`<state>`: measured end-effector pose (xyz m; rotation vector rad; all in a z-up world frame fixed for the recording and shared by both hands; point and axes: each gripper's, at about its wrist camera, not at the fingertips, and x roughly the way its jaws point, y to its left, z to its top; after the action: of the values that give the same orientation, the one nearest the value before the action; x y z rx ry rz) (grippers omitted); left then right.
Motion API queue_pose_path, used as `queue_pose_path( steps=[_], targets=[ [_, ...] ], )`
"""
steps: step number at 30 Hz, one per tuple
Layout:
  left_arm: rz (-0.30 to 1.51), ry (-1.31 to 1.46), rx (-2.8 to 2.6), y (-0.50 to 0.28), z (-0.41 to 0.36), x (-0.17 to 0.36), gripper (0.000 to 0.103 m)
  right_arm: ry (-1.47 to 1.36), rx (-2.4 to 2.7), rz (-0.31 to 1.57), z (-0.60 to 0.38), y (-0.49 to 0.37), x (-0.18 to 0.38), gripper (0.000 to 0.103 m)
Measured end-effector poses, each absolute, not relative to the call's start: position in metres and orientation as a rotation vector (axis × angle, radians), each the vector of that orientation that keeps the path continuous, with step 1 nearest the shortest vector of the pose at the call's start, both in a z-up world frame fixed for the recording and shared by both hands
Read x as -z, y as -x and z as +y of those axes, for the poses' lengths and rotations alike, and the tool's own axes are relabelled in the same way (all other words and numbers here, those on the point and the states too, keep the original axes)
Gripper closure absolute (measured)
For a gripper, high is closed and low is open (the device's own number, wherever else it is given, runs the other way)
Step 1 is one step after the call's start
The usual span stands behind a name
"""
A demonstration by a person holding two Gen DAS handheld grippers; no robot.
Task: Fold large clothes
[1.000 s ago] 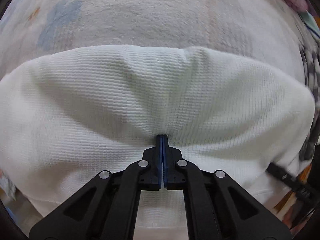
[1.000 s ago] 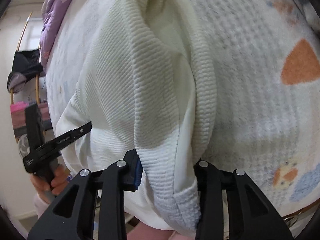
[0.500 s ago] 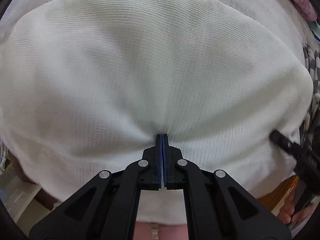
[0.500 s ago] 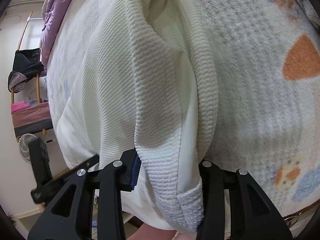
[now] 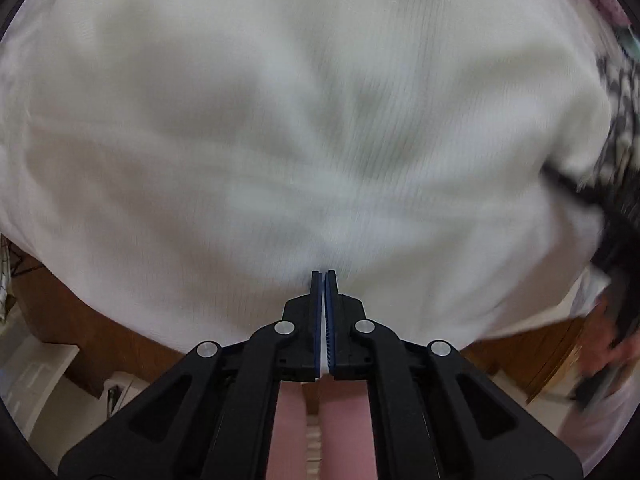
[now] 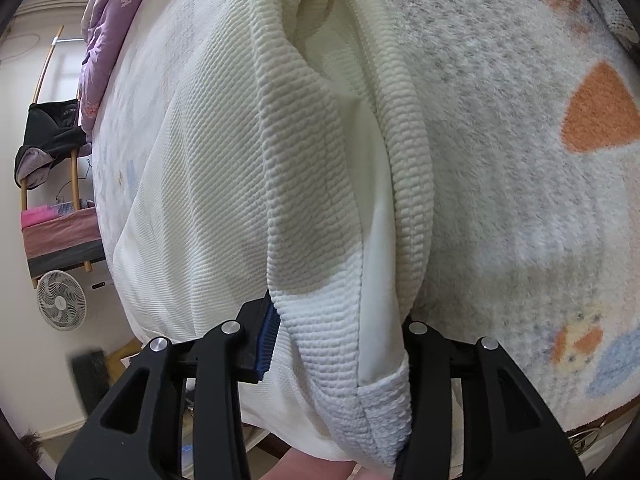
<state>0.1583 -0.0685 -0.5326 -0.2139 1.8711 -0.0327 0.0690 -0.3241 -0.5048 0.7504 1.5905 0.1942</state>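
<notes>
Left gripper (image 5: pixel 324 276) clenched on white ribbed garment (image 5: pixel 280 120); right gripper (image 6: pixel 340 320) just opening, folded garment edge loose between jaws, over patterned blanket (image 6: pixel 520 160)

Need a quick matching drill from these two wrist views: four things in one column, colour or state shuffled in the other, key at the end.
Things:
1. left tongs
2. garment
3. fan
4. quilt

Colour or state:
A. purple, bunched at the bed's far end
B. pinched shut on thin white cloth
C. cream, ribbed, lying on the blanket
D. white, standing on the floor

Pairs: 1-B, 2-C, 3-D, 4-A
</notes>
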Motion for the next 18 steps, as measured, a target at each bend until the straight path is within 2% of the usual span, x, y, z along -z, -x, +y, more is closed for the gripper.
queue_pose_path(
  steps=[3, 7, 9, 11, 13, 15, 17, 18],
  targets=[
    [1.837, 0.231, 0.043, -0.155, -0.063, 0.553, 0.1, -0.769, -0.185, 1.586, -0.325, -0.067, 0.507, 0.062],
    [1.962, 0.28, 0.058, -0.143, -0.053, 0.551, 0.099, -0.749, -0.175, 1.587, -0.323, -0.066, 0.504, 0.061],
    [2.009, 0.225, 0.076, -0.126, -0.053, 0.574, 0.099, -0.754, -0.174, 1.587, -0.325, -0.065, 0.504, 0.06],
    [1.979, 0.217, 0.065, -0.123, -0.048, 0.589, 0.097, -0.773, -0.204, 1.577, -0.323, -0.063, 0.507, 0.045],
    [1.987, 0.207, 0.07, -0.13, -0.045, 0.583, 0.097, -0.76, -0.22, 1.57, -0.319, -0.062, 0.506, 0.04],
    [1.892, 0.141, 0.097, -0.146, -0.042, 0.555, 0.097, -0.723, -0.261, 1.568, -0.314, -0.065, 0.505, 0.033],
    [1.791, 0.136, 0.138, -0.163, -0.039, 0.528, 0.097, -0.699, -0.312, 1.54, -0.309, -0.064, 0.502, 0.022],
    [1.733, 0.143, 0.151, -0.177, -0.039, 0.516, 0.097, -0.687, -0.33, 1.519, -0.307, -0.061, 0.501, 0.021]
  ],
)
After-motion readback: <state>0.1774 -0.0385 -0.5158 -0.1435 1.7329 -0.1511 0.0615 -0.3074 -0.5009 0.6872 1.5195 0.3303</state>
